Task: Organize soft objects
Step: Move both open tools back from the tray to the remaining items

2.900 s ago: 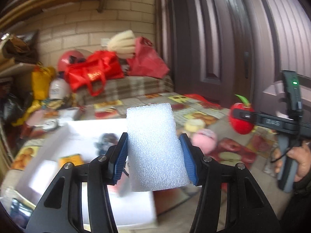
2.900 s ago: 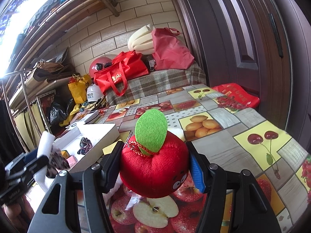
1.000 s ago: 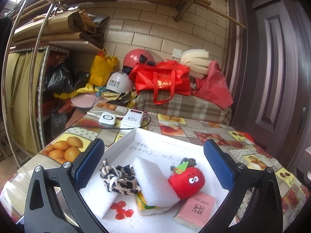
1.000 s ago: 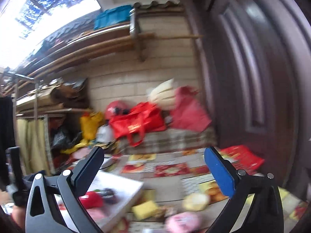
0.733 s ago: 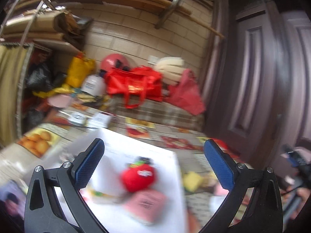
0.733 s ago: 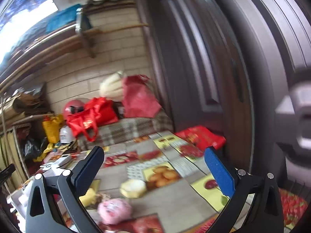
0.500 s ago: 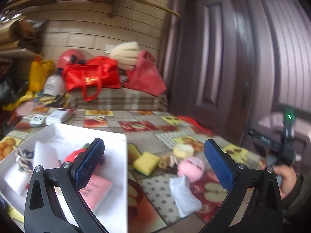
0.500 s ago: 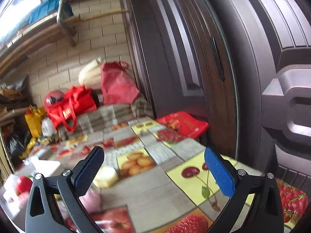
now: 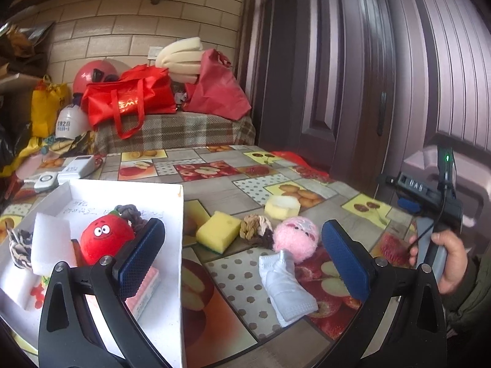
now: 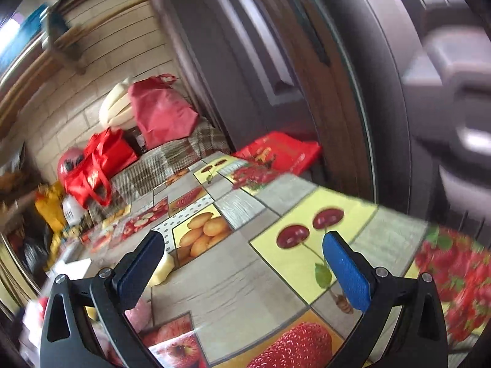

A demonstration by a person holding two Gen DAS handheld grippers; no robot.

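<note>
Jaws of the left gripper stand spread wide with nothing between the blue pads, held above a fruit-patterned tablecloth. Just ahead of the gap lies a white folded cloth, and beyond it, near the right pad, a pink fluffy ball. Further ahead, a brown knotted scrunchie touches the ball's left side, with a yellow sponge just beside that and a pale yellow round sponge well ahead of them all.

Behind and around the left pad sits the white box — in it a red plush tomato, a white foam block to its left, a striped scrunchie at the far left, a grey scrunchie behind the tomato and a pink booklet under the pad.

Off past the right pad a hand grips the handle of the other tool.

Jaws of the right gripper are likewise wide apart and empty, over a bare stretch of the cloth. The pale round sponge peeks out beside the left pad; the view is blurred, and the box is only a white smear far to the left.
</note>
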